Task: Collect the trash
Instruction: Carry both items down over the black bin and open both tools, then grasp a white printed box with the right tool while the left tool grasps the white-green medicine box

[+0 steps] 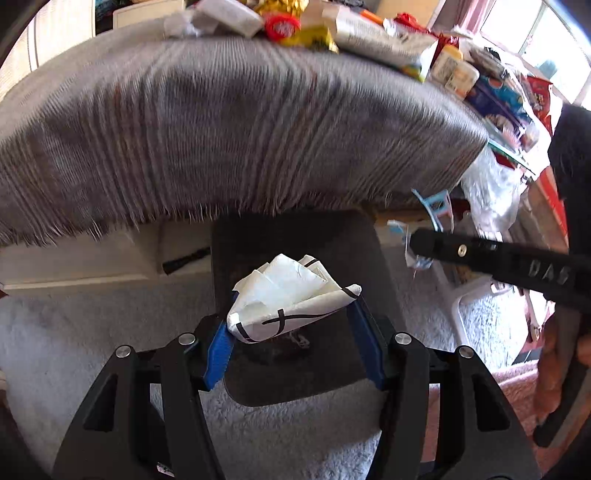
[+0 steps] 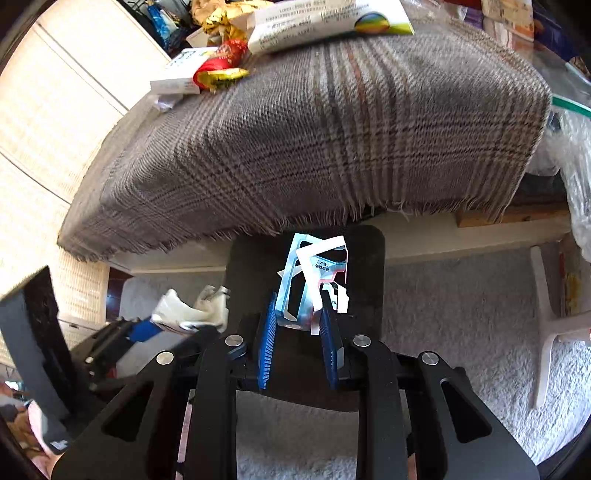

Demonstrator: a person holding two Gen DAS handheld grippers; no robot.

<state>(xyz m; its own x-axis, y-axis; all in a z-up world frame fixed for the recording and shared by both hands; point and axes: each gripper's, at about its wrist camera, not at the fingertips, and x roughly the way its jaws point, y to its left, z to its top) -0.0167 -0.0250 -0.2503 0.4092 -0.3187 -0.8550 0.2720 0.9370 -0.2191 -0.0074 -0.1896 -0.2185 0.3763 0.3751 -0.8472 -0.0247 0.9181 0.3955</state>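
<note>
My left gripper (image 1: 291, 317) is shut on a crumpled white wrapper with black lines (image 1: 288, 299), held between its blue pads above a dark bin (image 1: 295, 365) on the floor. The right gripper (image 2: 299, 317) is shut on a torn light-blue and white package (image 2: 310, 273), also above the dark bin (image 2: 365, 258). In the right wrist view the left gripper (image 2: 147, 328) shows at lower left with the white wrapper (image 2: 188, 312). From the right of the left wrist view, the right gripper's black finger (image 1: 480, 254) reaches in.
A table draped in grey plaid cloth (image 1: 236, 122) stands just beyond the bin, its top piled with boxes, wrappers and packets (image 1: 332, 26). A pale fluffy carpet (image 2: 461, 314) covers the floor. White stool legs (image 2: 546, 321) stand at right, with a plastic bag (image 1: 491, 188) beside the table.
</note>
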